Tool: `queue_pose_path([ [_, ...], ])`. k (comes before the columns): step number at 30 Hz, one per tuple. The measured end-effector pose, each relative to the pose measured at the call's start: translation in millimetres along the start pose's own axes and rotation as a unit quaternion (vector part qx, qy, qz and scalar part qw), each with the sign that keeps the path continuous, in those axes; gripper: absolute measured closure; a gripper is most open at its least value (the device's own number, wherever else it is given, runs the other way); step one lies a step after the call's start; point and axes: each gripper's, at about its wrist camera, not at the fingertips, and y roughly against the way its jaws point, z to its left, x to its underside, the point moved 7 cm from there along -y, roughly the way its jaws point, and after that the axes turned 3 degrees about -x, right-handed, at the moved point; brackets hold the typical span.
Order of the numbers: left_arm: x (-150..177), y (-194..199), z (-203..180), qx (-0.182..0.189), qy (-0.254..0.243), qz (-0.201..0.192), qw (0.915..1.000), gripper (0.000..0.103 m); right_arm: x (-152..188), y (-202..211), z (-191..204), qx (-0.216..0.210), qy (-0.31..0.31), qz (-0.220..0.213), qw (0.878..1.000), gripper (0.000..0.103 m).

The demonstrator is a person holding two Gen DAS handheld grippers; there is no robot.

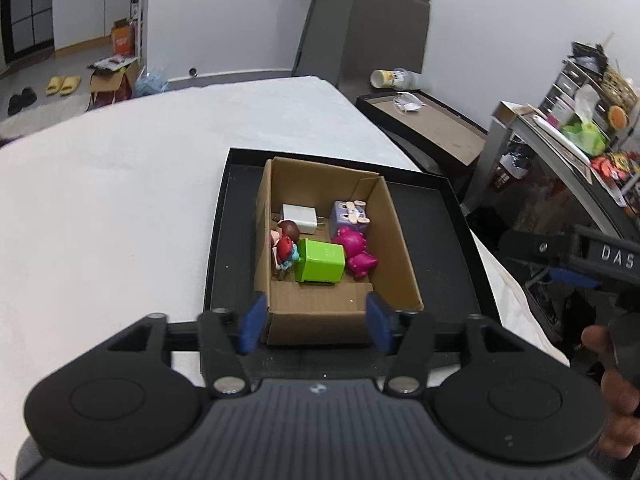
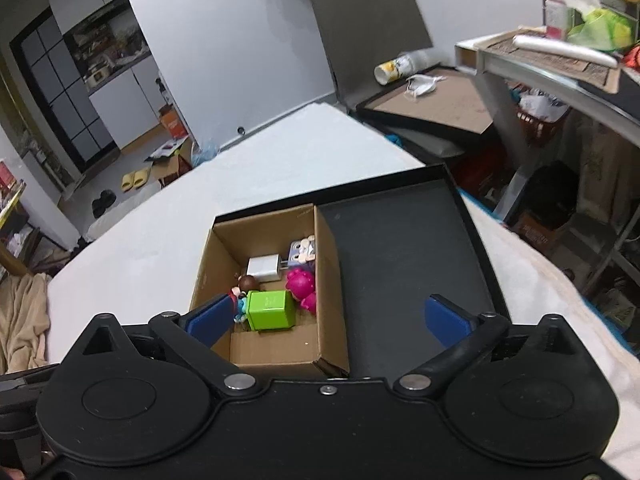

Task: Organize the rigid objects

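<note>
Surface under everything is white and soft-looking, a bed (image 1: 120,184) by the look of it; keeping that name.

Left tongs (image 1: 316,322): released, blue pads apart, nothing between them. They hang above the near wall of the cardboard box (image 1: 340,320), the pads straddling part of that wall without touching it, as far as I can tell.

Ahead of and below the left tongs, inside the box: two small dolls (image 1: 285,246) against the left wall, a white charger (image 1: 299,218) beyond them, a green cube (image 1: 321,261) in the middle, a pink figure (image 1: 356,251) to its right, a purple block (image 1: 351,217) at the back right. All sit loose on the box floor, packed close, several touching.

The box stands in the left part of a black tray (image 1: 436,240); the tray floor to the right of the box is bare.

Right tongs (image 2: 328,320): spread wide, holding nothing. Left pad over the box's near left corner, right pad over the bare tray floor.

Judgement: the sorting looks done or nearly so; I see no stray pieces outside the box. To finish cleanly, lift both tongs straight clear without clipping the cardboard wall, since the light box would likely skid on the tray. If anything needs tidying, nudge the dolls upright rather than re-gripping the crowded cluster.
</note>
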Motion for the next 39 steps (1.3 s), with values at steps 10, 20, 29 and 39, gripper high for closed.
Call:
queue_pose_path([
  [10,2.0,32.5,-12.1,0.007,-0.033,-0.004,0.9994,0.019,7.9,34.1,-2.7,0.019,-0.015,-0.018,1.000,0.000],
  [20,16.1,69.7,-13.1,0.020,-0.044,-0.001,0.9988,0.015,25.2,69.3,11.3,0.027,-0.004,-0.045,0.999,0.000],
  [29,28.9,101.2,-24.2,0.025,-0.067,-0.023,0.9972,0.007,39.2,102.3,13.9,0.018,-0.001,-0.051,0.999,0.000],
  [39,33.7,138.4,-27.6,0.017,-0.075,-0.059,0.9953,0.003,43.6,141.9,8.9,0.030,0.015,-0.081,0.996,0.000],
])
